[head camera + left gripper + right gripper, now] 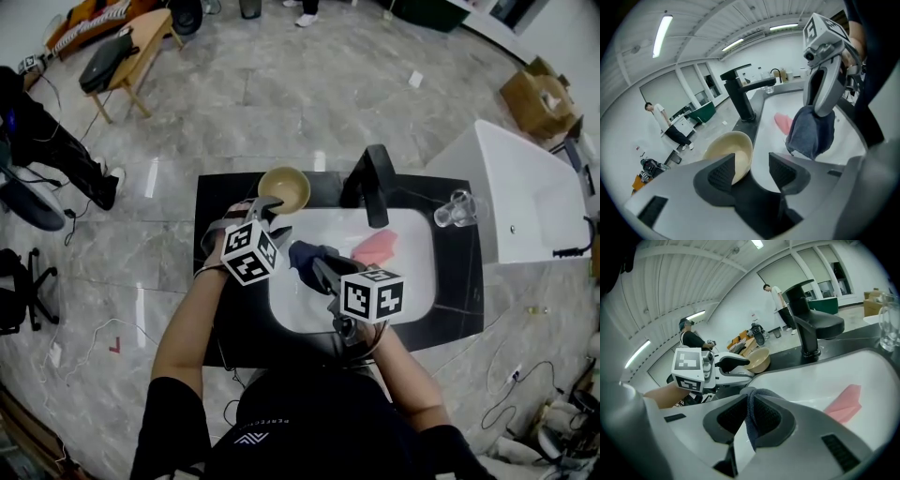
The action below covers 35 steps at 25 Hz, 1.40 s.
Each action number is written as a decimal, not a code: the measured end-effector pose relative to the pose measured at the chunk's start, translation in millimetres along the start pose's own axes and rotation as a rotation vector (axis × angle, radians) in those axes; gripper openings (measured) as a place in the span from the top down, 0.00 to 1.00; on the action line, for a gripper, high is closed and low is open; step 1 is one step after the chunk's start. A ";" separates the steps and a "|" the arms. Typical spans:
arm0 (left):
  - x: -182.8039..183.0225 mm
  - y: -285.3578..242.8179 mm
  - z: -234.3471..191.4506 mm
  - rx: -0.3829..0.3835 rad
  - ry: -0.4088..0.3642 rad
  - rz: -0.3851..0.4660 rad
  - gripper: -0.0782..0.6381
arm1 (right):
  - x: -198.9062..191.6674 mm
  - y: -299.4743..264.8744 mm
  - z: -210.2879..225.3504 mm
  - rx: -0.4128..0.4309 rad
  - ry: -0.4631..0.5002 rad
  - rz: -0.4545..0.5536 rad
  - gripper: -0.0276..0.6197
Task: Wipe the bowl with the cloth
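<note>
Over the left rim of the sink, the left tool (751,165) has its jaws spread wide and grips nothing. The near edge of the tan bowl (733,146) shows in the gap, just beside the left pad, and neither pad presses on it; I cannot tell whether that pad touches it. The bowl stands upright and empty on the black surface (220,281), at the back left corner of the white sink (412,277).

To its right, the right tool (749,411) is clamped on the dark blue-grey cloth (811,133), with a fold of fabric pinched between the pads. The rest hangs in a bunch below the jaw tips, above the basin and apart from the bowl. Both tools point toward the back of the sink, close together.

A pink rag (375,247) lies flat on the basin floor, beyond the cloth. The black faucet (373,183) rises behind it from the back edge, near the bowl. A clear glass (456,208) stands on the surface at the back right corner.
</note>
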State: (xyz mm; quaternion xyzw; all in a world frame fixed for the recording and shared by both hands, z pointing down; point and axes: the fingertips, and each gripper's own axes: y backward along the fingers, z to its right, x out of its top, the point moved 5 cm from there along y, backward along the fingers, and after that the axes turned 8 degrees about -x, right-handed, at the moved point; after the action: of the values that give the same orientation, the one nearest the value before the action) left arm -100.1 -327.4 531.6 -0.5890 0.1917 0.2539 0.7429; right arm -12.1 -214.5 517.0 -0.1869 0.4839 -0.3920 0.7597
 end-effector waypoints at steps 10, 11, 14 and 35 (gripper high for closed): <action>0.6 -18.5 -11.4 -0.051 -0.178 -0.092 0.72 | -6.3 -1.6 5.6 -0.008 -0.051 -0.001 0.86; 2.3 -19.5 -10.4 -0.053 -0.193 -0.095 0.75 | -6.6 -1.8 5.7 -0.007 -0.054 0.000 0.86; 5.6 -23.4 -7.5 -0.063 -0.206 -0.105 0.84 | -5.6 -1.5 7.0 -0.003 -0.066 0.006 0.86; 21.1 61.4 23.1 0.069 0.424 0.333 0.86 | 18.2 48.3 -5.2 0.090 0.063 0.137 0.86</action>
State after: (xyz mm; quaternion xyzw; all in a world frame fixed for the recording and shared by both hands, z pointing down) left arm -120.6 -290.8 476.9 -0.5638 0.4457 0.2367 0.6538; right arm 7.4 -198.0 471.8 -0.1069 0.5011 -0.3661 0.7768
